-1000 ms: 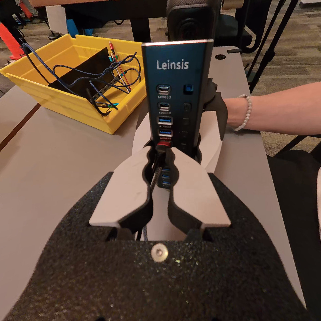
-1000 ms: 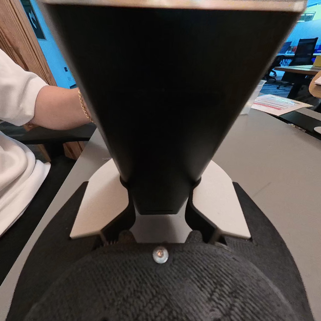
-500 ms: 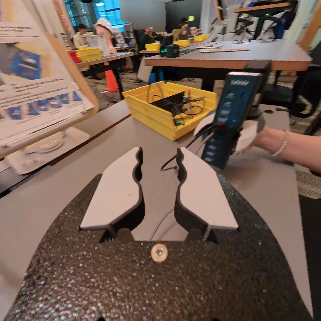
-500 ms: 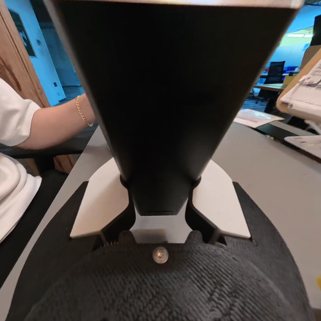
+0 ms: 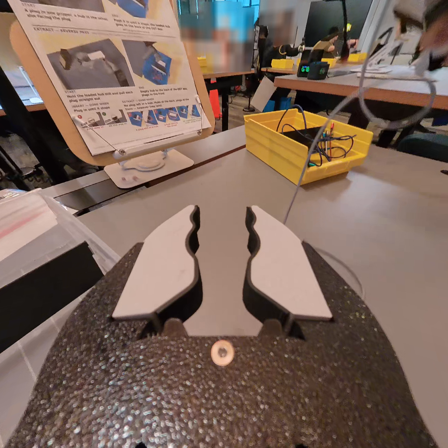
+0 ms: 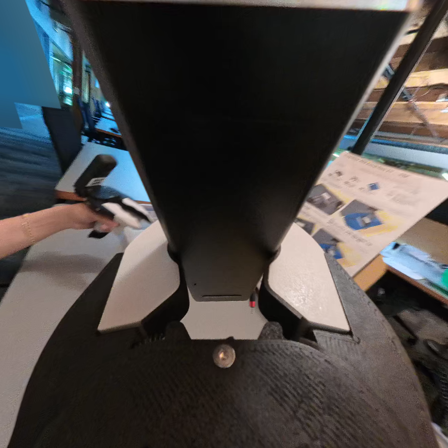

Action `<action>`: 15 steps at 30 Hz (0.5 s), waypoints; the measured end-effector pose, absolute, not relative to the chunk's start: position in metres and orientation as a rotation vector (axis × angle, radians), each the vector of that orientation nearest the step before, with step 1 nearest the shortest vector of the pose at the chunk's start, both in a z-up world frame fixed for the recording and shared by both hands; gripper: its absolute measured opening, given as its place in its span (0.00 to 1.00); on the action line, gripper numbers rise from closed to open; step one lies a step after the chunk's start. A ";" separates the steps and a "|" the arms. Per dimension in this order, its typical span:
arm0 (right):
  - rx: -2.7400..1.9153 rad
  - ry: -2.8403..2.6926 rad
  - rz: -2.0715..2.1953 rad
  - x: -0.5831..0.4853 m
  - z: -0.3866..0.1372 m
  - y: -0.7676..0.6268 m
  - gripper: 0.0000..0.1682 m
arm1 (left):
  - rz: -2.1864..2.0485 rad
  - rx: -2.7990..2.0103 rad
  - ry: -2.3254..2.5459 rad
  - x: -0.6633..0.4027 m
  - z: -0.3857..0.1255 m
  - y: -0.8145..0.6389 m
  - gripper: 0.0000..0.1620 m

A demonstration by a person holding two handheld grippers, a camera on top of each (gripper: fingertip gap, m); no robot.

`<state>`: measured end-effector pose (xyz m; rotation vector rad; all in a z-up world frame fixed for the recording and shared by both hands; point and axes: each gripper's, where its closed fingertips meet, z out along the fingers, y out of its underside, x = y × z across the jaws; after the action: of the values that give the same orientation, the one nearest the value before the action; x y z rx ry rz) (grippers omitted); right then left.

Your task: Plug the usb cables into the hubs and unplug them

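L gripper [image 5: 222,213]: jaws parted, empty, low over table [image 5: 363,218]. R gripper [image 6: 224,254] clamps the hub [image 6: 230,121] upright, long axis up (red plug [image 6: 252,302] at its base). Cable [image 5: 303,174] hangs right of L; bin [image 5: 278,148] beyond.

Bare grey table [image 5: 363,242] lies ahead of the left gripper [image 5: 222,213], whose jaws stand apart and empty. A thin cable [image 5: 303,169] slants down on its right; the yellow bin [image 5: 291,155] and document stand [image 5: 150,167] block the far edge.
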<state>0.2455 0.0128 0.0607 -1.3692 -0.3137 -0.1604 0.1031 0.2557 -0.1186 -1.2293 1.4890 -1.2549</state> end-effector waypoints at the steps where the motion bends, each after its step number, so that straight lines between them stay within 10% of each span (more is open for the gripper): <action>1: -1.370 -0.309 -0.188 0.258 0.082 0.013 0.43 | -1.250 -1.226 1.506 0.103 -0.121 0.255 0.22; 15: -1.104 -0.127 -0.660 0.349 0.461 -0.014 0.43 | -1.224 -1.228 1.647 0.110 -0.142 0.238 0.22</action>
<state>0.3494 -0.0143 0.4610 -1.1038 -0.1266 -0.6597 0.1100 0.2383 -0.1421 -1.2279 1.6467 -1.2237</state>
